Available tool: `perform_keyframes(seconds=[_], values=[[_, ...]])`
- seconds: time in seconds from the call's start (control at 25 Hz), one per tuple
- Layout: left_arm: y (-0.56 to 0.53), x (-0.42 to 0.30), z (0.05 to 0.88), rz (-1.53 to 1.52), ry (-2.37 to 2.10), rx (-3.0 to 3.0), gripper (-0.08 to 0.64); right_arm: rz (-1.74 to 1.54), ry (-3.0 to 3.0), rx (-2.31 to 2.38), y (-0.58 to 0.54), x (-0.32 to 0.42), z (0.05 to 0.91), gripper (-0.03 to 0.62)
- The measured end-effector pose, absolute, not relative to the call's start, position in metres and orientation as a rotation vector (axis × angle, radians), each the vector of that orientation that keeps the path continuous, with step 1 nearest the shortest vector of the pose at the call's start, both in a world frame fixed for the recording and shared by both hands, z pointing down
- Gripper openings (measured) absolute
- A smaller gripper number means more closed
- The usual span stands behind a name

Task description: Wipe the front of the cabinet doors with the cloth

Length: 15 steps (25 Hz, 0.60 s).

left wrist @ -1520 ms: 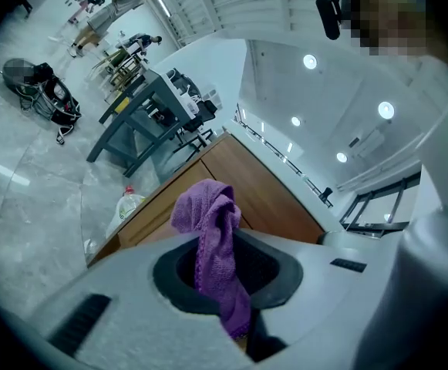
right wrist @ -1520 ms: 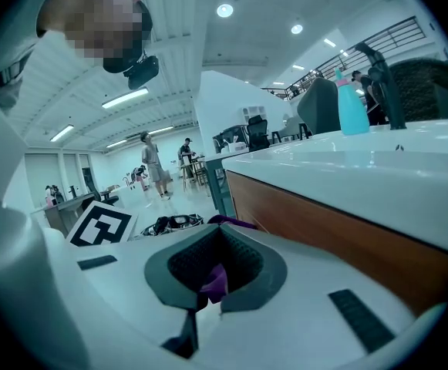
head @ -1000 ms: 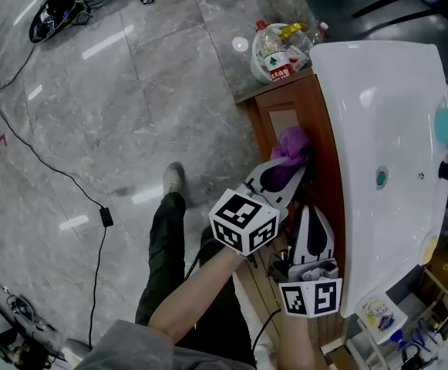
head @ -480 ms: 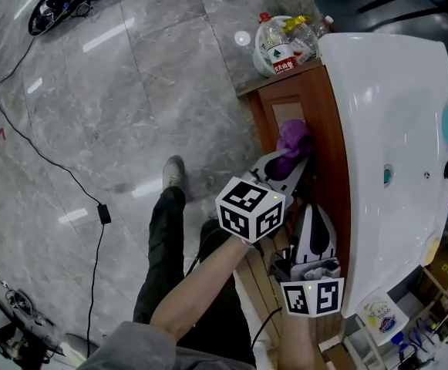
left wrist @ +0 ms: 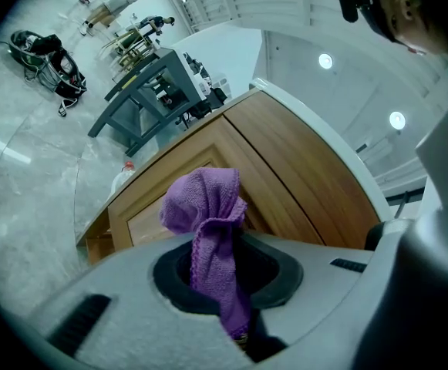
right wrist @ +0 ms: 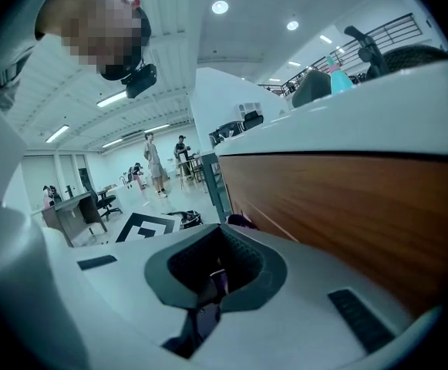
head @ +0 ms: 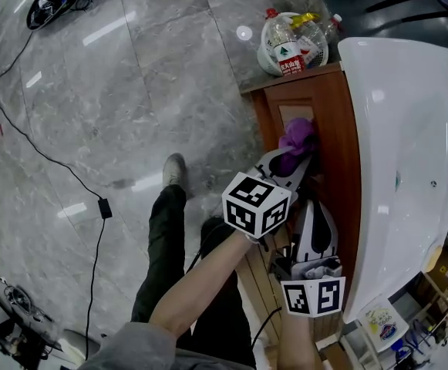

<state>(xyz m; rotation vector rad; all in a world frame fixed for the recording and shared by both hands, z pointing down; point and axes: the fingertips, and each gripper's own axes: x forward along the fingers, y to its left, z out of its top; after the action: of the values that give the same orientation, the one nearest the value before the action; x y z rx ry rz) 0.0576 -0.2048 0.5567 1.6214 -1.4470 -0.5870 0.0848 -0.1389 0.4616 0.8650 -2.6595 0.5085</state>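
Since 1 s ago the left gripper [head: 289,166] sits a bit higher and further right in the head view, and the cloth [head: 297,137] has gone w/ it along the cabinet door [head: 333,122]. The right gripper [head: 314,233] has hardly shifted.

Far left of both grippers a black cable [head: 54,164] runs over the grey floor [head: 131,83]. The person's shoe [head: 175,173] is just left of the left gripper.

Left gripper: jaws pinched on the purple cloth. In the left gripper view the cloth's tail is nipped down btwn the jaws, and the rest stands up past the tips as a folded bunch [left wrist: 204,199]. That bunch is right at the wooden door face [left wrist: 301,183], by a paler inset panel. Can't tell if it actually touches.

Right gripper: trails just behind and to the right of the left one, close along the same cabinet front. Its own view shows the jaws [right wrist: 212,272] pressed together w/ no object clearly held. Ahead of its tips, beside the left gripper's marker cube, a small bit of the purple cloth [right wrist: 243,221] peeks out. The wood front [right wrist: 347,206] fills that view's right side.

Right of both grippers a white basin top [head: 409,129] overhangs the cabinet. Beyond the cloth, past the cabinet's end, sits a bag of bottles [head: 293,41].
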Motion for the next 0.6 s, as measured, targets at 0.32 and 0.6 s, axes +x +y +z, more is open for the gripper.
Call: perform_keyframes(seconds=[0.32, 0.6], values=[[-0.207, 0.052, 0.590, -0.579, -1.438, 1.574, 0.040, 0.510, -2.639, 0.886, -0.140, 0.082, 0.479, 0.009], [-0.208, 0.048, 0.626, -0.545, -1.433, 1.520, 0.040, 0.507, -2.613, 0.906, -0.141, 0.090, 0.492, 0.009]])
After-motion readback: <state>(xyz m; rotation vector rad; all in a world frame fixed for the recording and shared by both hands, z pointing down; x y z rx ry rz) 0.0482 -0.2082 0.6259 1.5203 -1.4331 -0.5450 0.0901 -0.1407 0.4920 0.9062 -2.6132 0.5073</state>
